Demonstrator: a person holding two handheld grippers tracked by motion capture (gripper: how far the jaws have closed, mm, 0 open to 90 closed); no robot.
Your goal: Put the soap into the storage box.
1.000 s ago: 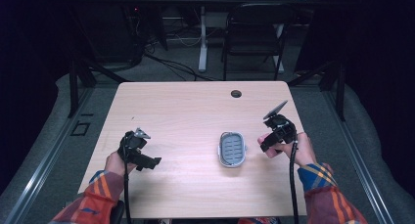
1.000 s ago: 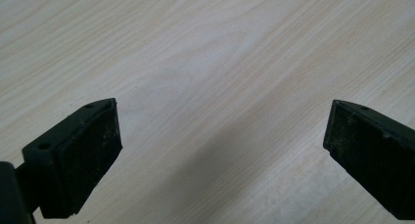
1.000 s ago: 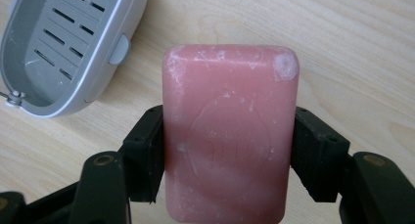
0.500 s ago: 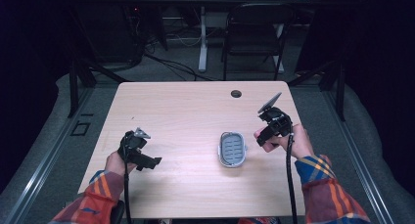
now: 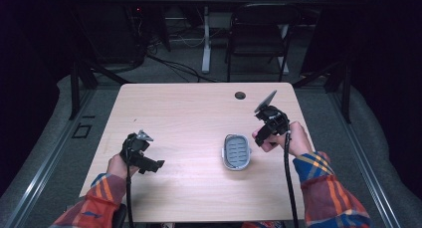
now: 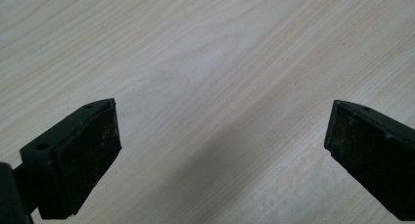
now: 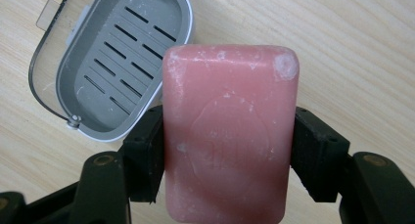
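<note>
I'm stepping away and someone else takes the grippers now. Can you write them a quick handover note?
Right gripper: shut on the pink soap bar, held above the table just right of the soap dish.
Left gripper: open, holding nothing, over bare table at the left.
Soap dish: open, its slotted grey tray bare.
Done: soap picked up.
Left: probably lay the soap in the dish and let go.

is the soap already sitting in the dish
No, the pink soap bar is clamped between the right gripper's jaws, above the table beside the empty grey soap dish.
</note>
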